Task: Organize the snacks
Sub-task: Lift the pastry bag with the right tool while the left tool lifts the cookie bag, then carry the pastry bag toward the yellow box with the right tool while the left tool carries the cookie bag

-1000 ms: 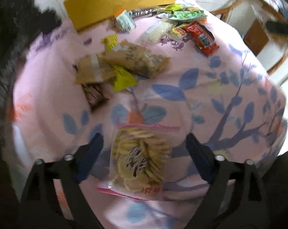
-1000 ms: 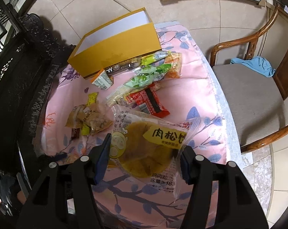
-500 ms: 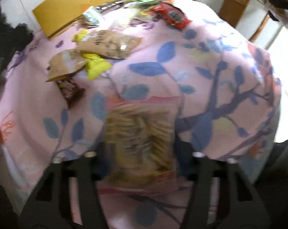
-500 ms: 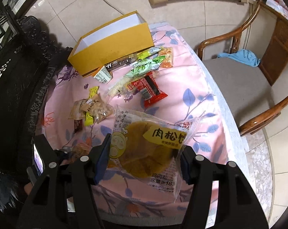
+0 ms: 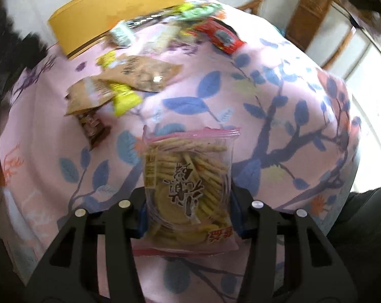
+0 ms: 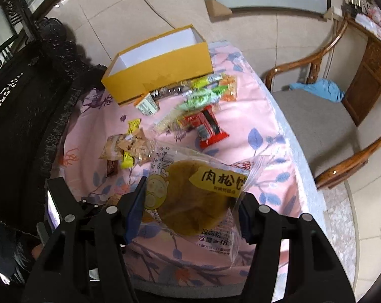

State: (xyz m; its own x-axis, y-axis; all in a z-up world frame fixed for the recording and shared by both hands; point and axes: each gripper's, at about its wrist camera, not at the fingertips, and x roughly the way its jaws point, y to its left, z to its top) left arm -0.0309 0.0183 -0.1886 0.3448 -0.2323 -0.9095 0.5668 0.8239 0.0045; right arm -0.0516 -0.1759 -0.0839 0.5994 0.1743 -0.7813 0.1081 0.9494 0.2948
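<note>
My left gripper is clamped on the biscuit-stick bag, which juts forward between its fingers. My right gripper pinches the meat-floss bun packet. Beyond both, loose snacks lie before the yellow box on the pink cloth.

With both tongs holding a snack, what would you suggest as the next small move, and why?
Probably carry the right tongs, shut on the clear-wrapped round meat-floss cake, toward the open yellow cardboard box. The box's white interior shows nothing inside, and it sits at the table's far edge. The left tongs grip the clear bag of biscuit sticks, which could follow.
</note>
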